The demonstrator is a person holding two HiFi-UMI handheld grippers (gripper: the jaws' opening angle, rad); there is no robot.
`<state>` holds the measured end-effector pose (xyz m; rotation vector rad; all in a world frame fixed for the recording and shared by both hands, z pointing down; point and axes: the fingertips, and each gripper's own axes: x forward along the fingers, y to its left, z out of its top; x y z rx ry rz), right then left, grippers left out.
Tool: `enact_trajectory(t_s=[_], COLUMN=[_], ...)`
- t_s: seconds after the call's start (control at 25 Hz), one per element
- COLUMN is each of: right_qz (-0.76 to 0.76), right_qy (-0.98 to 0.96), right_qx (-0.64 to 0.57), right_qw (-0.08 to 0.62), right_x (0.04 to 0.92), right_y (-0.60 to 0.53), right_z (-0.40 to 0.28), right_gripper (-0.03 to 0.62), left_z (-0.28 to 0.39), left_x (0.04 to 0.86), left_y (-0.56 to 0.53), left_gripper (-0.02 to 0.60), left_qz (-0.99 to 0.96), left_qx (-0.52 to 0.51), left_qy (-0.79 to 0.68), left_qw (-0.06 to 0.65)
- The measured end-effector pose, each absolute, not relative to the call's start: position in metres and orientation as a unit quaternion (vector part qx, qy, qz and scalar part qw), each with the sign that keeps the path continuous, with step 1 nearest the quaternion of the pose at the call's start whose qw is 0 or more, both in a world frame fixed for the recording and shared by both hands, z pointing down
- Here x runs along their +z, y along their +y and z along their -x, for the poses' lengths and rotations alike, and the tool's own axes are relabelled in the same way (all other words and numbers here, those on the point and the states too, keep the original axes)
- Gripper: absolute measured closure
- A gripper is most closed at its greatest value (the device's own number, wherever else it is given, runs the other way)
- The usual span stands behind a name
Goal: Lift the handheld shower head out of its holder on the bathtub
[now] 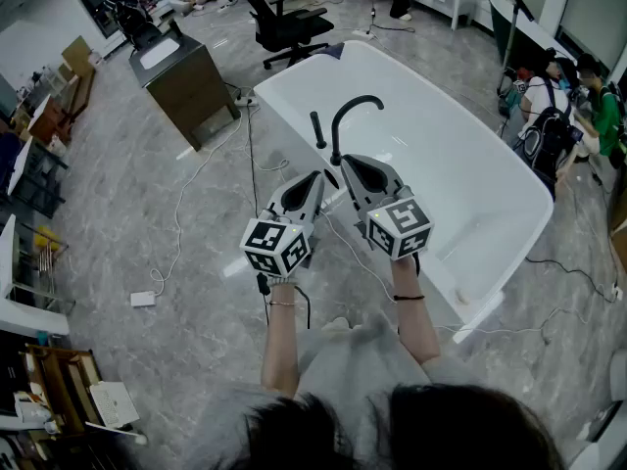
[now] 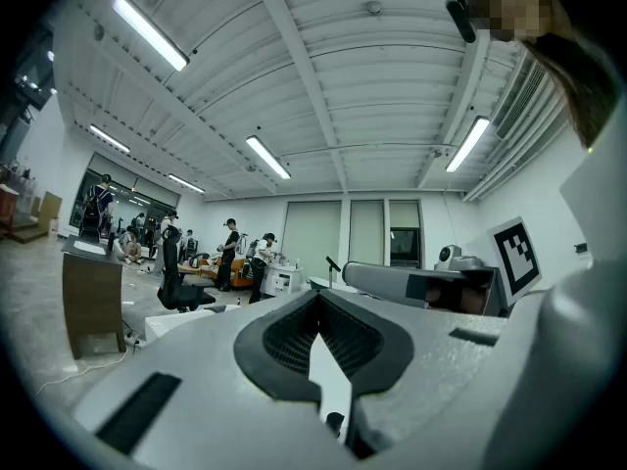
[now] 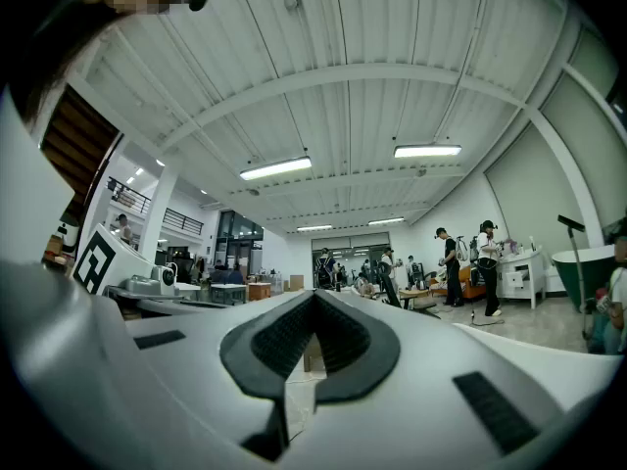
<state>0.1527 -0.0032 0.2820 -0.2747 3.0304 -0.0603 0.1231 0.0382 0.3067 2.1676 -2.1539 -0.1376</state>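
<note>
The handheld shower head [image 1: 317, 130] is a slim black wand that stands upright in its holder on the near rim of the white bathtub [image 1: 509, 179]. Just right of it rises a black curved faucet [image 1: 351, 112]. My left gripper [image 1: 317, 177] and right gripper [image 1: 346, 163] are held side by side, level, just short of the tub rim and below the faucet. Both point toward the tub. In the left gripper view the left gripper [image 2: 315, 295] has its jaw tips together with nothing between them. The right gripper [image 3: 313, 298] looks the same in its own view.
A brown cabinet [image 1: 186, 81] and a black office chair [image 1: 284, 23] stand beyond the tub's far end. Cables and a white adapter [image 1: 144, 299] lie on the grey floor at the left. A person [image 1: 549, 116] sits right of the tub. Shelves line the left edge.
</note>
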Motion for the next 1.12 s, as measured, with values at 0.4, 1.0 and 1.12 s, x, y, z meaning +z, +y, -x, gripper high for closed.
enact_trajectory(t_s=[0.4,1.0,1.12], right_qz=[0.092,0.100,0.098], right_qy=[0.995,0.994,0.994], right_qx=[-0.024,-0.019,-0.023], right_qw=[0.044,0.042,0.041], right_x=[0.289,0.291,0.294], right_y=[-0.014,-0.032,-0.036], right_z=[-0.162,-0.176,-0.173], right_gripper=[0.595,0.594,0.594], left_z=[-0.130,-0.148,-0.145], left_x=[0.313,0.316,0.319], left_y=[0.029,0.012,0.009], left_gripper=[0.577,0.577,0.577], left_qz=[-0.709,-0.707,-0.705], left_qx=[-0.043,-0.048,-0.046], left_qy=[-0.702,-0.704,-0.706], left_qw=[0.047,0.049,0.052])
